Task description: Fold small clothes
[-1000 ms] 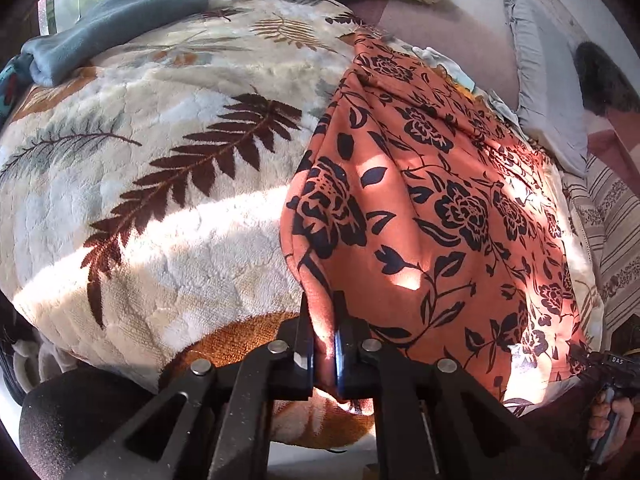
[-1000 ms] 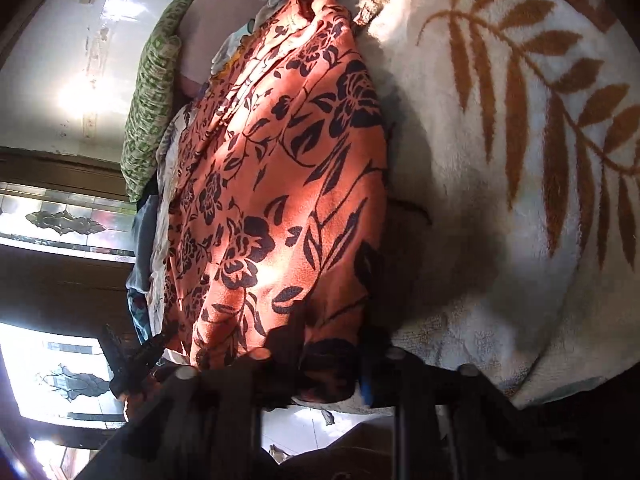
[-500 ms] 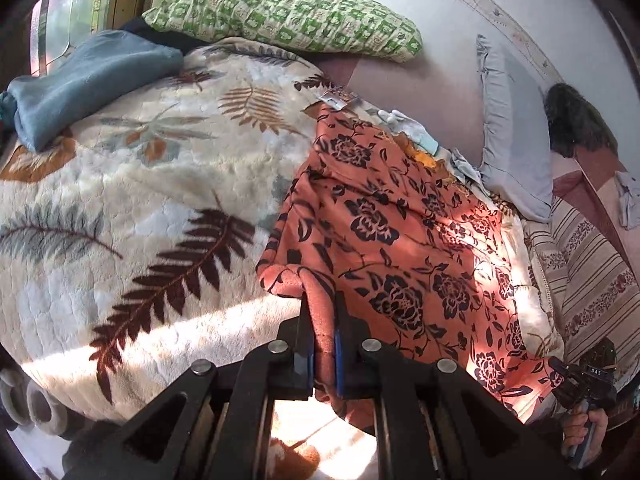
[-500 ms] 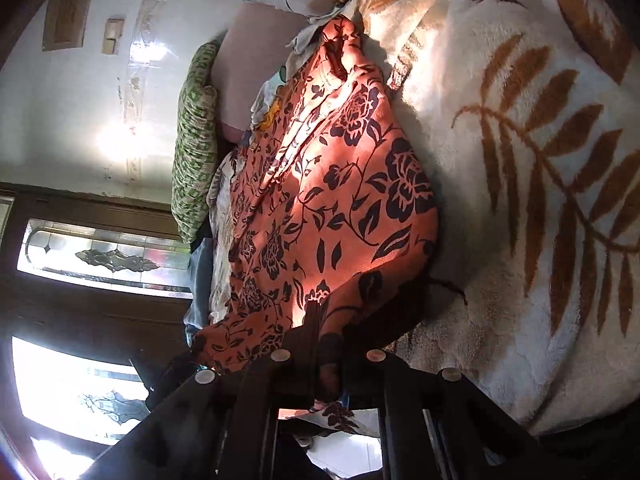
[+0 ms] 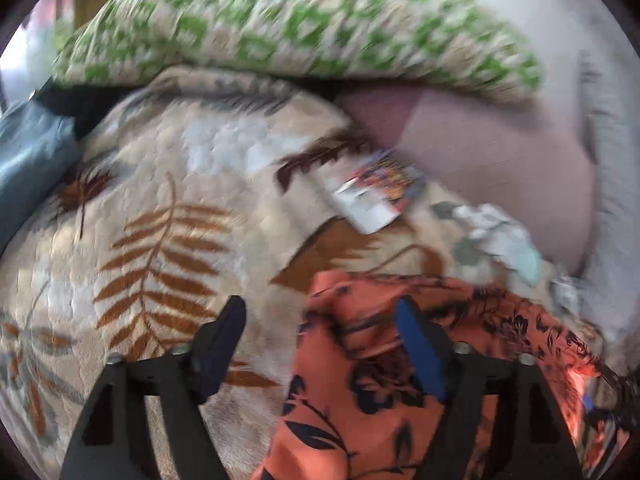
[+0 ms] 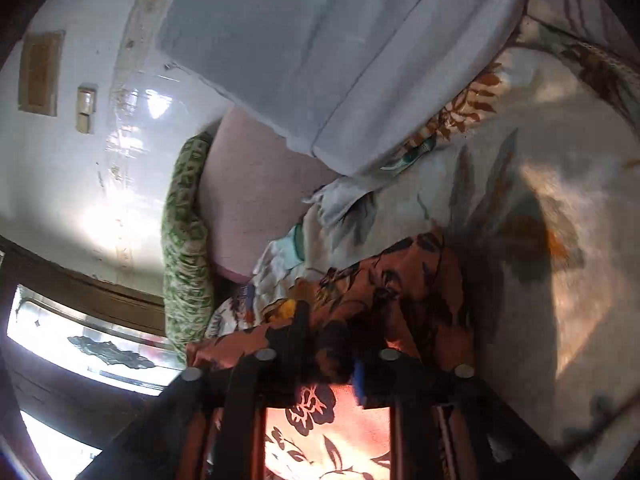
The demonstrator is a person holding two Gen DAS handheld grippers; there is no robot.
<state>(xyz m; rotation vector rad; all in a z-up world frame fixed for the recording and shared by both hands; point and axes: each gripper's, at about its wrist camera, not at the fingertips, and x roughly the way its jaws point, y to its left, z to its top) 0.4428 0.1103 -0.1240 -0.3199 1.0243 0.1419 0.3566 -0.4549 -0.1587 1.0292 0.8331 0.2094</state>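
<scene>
Both tongs are opening: the left gripper (image 5: 320,336) and right gripper (image 6: 326,334) release the orange black-flowered cloth (image 5: 360,400), folded far across the leaf-patterned fleece blanket (image 5: 160,200).

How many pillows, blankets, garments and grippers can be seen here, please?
Pillows: 2, green and grey
Blankets: 1, leaf-print
Garments: 1, orange floral
Hand-held grippers: 2, left and right
Total: 6

Orange garment with black floral print (image 5: 360,408), thin and crumpled, folded over on itself, lying bunched on the leaf-patterned blanket (image 5: 168,200); sunlit patch across its near part (image 6: 332,424).
</scene>
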